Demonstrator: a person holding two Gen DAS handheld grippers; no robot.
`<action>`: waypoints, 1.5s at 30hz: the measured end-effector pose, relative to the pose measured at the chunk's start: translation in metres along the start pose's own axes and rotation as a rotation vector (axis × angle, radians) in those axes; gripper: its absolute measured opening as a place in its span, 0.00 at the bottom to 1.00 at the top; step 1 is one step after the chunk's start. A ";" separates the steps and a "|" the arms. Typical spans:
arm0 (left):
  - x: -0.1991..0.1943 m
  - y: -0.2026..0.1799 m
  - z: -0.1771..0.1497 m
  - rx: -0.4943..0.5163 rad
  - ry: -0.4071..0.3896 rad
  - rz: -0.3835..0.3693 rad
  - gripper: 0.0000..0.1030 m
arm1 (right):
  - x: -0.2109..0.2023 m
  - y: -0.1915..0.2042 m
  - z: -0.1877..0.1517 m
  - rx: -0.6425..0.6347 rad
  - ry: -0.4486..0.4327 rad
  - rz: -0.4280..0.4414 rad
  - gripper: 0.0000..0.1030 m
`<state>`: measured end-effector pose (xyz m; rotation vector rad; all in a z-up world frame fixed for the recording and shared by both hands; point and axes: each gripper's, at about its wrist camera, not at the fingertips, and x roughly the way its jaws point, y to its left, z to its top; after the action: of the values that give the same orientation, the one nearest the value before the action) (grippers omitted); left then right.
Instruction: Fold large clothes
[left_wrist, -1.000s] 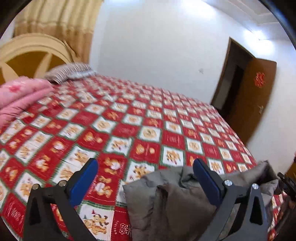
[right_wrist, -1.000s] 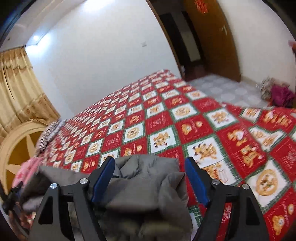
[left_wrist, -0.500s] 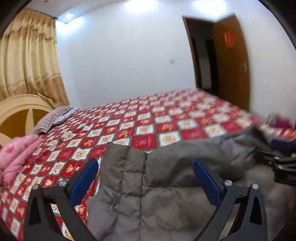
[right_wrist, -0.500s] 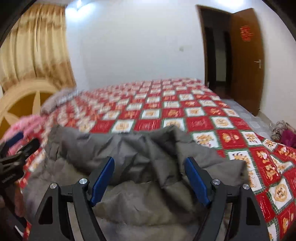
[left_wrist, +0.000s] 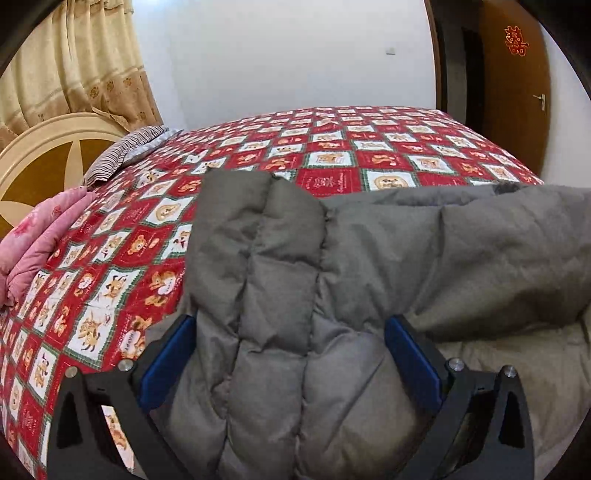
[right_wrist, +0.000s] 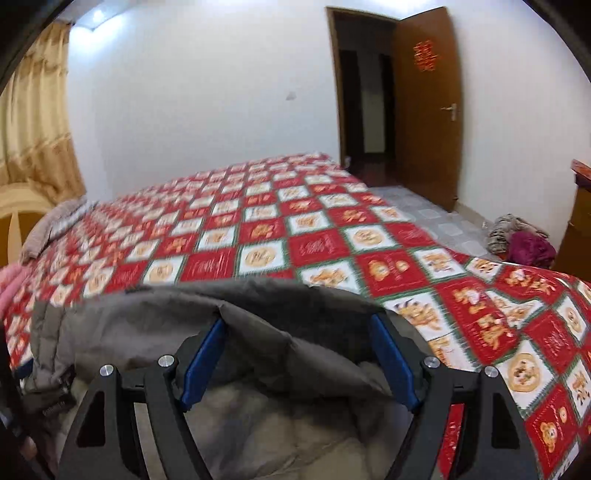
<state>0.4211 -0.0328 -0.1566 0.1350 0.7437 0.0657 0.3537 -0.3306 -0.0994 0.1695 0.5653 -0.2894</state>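
Note:
A large grey quilted down jacket (left_wrist: 332, 258) lies across the near side of the bed, with a padded sleeve stretched toward the far side. My left gripper (left_wrist: 291, 358) is open, its blue pads on either side of the sleeve's lower part. In the right wrist view the jacket (right_wrist: 147, 325) is bunched, its pale lining showing below. My right gripper (right_wrist: 299, 354) is open around a raised fold of the jacket's edge. Whether the pads touch the cloth is unclear.
The bed has a red, white and green patchwork cover (left_wrist: 369, 155). A pink quilt (left_wrist: 40, 236) and striped pillow (left_wrist: 125, 151) lie by the headboard (left_wrist: 40, 155) at left. A brown door (right_wrist: 428, 103) stands open at right, with clothes (right_wrist: 521, 240) on the floor.
Both grippers have swung round and moved onto the jacket. The jacket went from a bunched heap to spread wide across the bed. Both jaws stayed open.

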 end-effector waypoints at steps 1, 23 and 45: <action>-0.001 0.000 0.003 -0.003 0.002 -0.001 1.00 | -0.007 -0.002 0.002 0.024 -0.017 0.012 0.76; 0.026 -0.030 0.003 0.034 -0.023 0.046 1.00 | 0.079 0.095 -0.051 -0.196 0.194 0.176 0.78; 0.048 -0.036 -0.003 0.045 0.076 0.048 1.00 | 0.110 0.107 -0.063 -0.264 0.294 0.110 0.83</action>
<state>0.4549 -0.0628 -0.1962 0.1941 0.8184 0.1003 0.4440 -0.2386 -0.2040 -0.0140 0.8763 -0.0806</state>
